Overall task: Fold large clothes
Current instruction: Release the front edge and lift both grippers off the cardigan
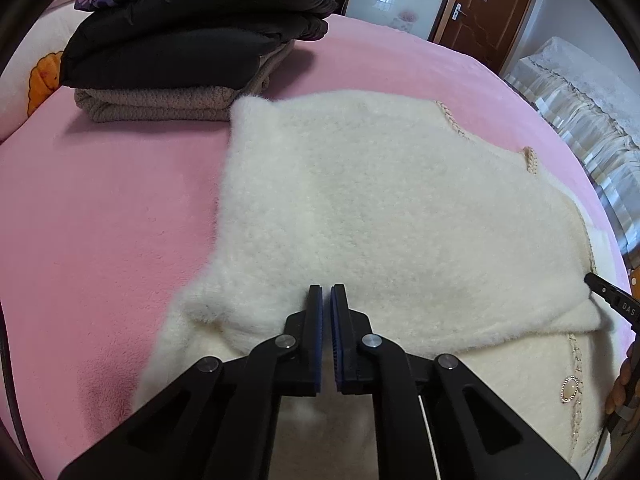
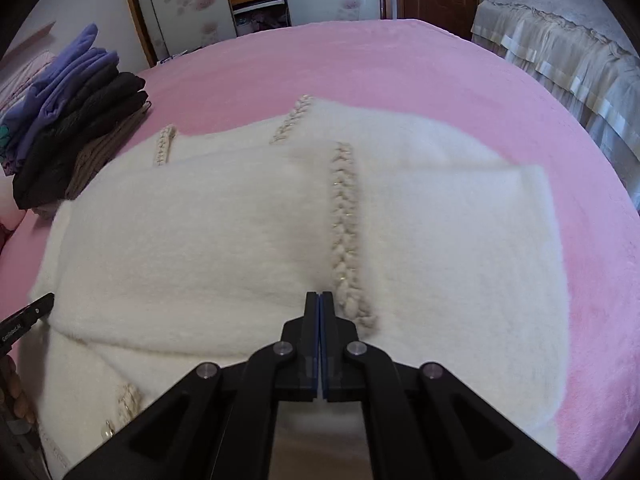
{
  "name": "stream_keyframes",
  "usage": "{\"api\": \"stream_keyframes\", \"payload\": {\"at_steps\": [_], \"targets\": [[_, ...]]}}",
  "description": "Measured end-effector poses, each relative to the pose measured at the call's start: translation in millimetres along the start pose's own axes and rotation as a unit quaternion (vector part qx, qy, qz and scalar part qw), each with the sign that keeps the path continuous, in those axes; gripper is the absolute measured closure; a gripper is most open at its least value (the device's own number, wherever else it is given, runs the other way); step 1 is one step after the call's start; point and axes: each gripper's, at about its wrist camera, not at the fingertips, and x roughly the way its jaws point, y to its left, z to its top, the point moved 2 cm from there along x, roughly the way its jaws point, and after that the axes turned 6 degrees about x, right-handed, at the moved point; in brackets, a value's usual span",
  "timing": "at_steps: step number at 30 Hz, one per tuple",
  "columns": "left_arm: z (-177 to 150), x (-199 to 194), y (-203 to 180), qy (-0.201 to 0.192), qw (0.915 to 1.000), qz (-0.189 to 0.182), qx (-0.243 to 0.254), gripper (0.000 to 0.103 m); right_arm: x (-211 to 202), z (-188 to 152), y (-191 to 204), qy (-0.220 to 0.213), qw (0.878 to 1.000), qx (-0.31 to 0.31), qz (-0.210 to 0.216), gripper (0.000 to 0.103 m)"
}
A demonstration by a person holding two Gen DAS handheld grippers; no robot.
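Cardigan (image 1: 360,208): cream, fluffy, spread flat on pink blanket (image 1: 100,208), directly ahead of and beneath both sets of jaws. Partly folded (one panel laid over the lower layer, with a folded edge running across just ahead of the left jaws). Braided trim (image 2: 344,232) running lengthwise, starting just right of the right jaws and leading away from them. Two shorter braid pieces farther ahead, left of that line. Oval button (image 1: 568,390) on the lower layer, right of the left jaws.

Left gripper (image 1: 326,292): jaws nearly together, a thin slit showing between the blue pads; nothing visible in the slit. Tips over the fleece near the folded edge; contact with the fabric cannot be told.

Right gripper (image 2: 319,298): jaws fully together, pads meeting, nothing seen between them. Tips just beside the near end of the braided trim.

Stack (image 1: 192,40) of folded clothes (black, purple, brown knit at the base): ahead and left of the left jaws, just beyond the cardigan's far left corner; far left of the right jaws.

Door (image 1: 488,4): brown, well ahead, right of the left jaws. Second bed with frilled cover (image 2: 560,52): ahead and right of the right jaws.
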Motion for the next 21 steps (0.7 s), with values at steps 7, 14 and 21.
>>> {"api": "stream_keyframes", "payload": {"at_steps": [7, 14, 21], "targets": [[-4, 4, 9, -0.002, 0.9998, -0.007, -0.019, 0.102, 4, -5, -9, -0.004, 0.999, 0.050, 0.022, 0.103], [0, 0, -2, 0.007, 0.9997, 0.021, 0.008, 0.102, 4, 2, 5, 0.004, 1.000, 0.018, -0.007, 0.103], [7, -9, -15, 0.027, 0.9985, 0.025, 0.040, 0.084, -12, 2, 11, 0.011, 1.000, 0.007, -0.005, 0.097]]}}
